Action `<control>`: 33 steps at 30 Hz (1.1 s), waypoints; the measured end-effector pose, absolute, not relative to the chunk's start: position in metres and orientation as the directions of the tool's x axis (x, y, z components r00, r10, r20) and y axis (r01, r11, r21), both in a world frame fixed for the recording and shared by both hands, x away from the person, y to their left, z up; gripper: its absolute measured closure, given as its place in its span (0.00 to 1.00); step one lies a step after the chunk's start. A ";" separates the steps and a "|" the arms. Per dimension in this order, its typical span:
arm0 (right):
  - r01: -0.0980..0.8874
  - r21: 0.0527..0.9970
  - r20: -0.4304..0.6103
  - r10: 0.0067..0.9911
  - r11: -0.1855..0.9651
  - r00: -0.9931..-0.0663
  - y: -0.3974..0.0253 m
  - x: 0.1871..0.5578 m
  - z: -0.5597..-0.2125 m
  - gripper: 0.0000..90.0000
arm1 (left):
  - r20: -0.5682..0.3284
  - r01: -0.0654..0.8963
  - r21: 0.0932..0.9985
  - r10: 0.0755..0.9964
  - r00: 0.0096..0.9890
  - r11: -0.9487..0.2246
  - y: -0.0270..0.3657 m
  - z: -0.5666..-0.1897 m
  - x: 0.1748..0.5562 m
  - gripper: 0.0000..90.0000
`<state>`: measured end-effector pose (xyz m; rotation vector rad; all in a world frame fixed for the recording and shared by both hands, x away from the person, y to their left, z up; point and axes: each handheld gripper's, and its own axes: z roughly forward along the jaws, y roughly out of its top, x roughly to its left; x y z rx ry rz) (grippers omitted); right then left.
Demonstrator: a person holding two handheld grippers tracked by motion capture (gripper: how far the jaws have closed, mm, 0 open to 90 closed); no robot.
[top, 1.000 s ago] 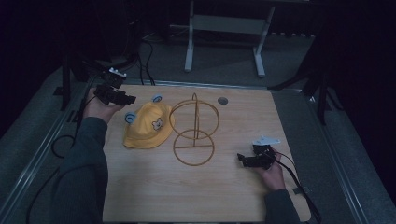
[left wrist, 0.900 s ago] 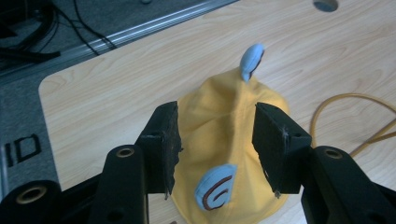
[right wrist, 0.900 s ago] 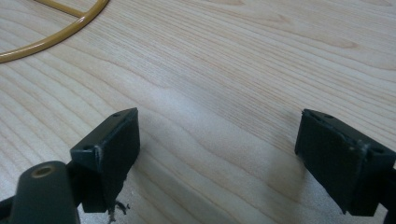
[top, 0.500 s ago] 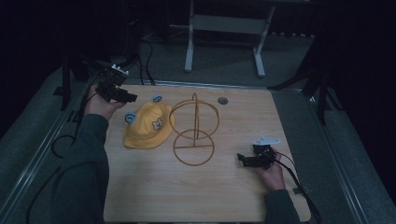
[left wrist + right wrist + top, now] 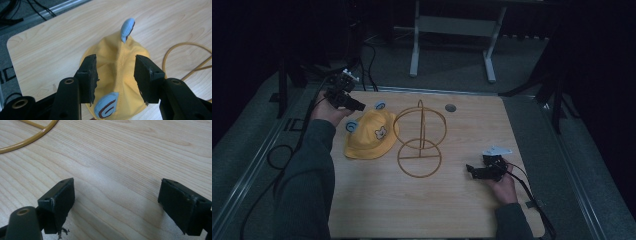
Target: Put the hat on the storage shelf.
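A yellow child's hat with a bear face and two blue ears lies on the left half of the wooden table. Right beside it stands a gold wire stand, a ring on a post above a round base. My left gripper hovers open just behind and left of the hat. In the left gripper view the hat lies below the open left gripper, with one blue ear beyond the jaws. My right gripper rests open, low over bare wood to the right of the stand; the right gripper has nothing between its jaws.
A small grey grommet sits near the table's far edge. An arc of the stand's base crosses the top left of the right gripper view. Cables trail on the floor at left. A white table frame stands behind.
My left gripper has drifted slightly right, toward the hat. The right hand, hat and stand have not moved.
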<state>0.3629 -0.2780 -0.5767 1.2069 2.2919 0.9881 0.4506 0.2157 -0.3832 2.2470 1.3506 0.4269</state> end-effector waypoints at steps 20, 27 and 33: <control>0.567 0.726 0.001 0.824 0.389 -0.567 -0.278 0.363 -0.577 0.15 | 0.051 0.769 0.466 0.881 0.471 -0.438 0.193 -0.411 0.469 0.58; 0.567 0.726 0.001 0.824 0.389 -0.567 -0.278 0.363 -0.577 0.15 | 0.068 0.780 0.431 0.879 0.473 -0.453 0.187 -0.423 0.476 0.56; 0.566 0.727 0.001 0.824 0.389 -0.567 -0.278 0.363 -0.577 0.15 | 0.087 0.794 0.381 0.874 0.479 -0.473 0.185 -0.435 0.483 0.57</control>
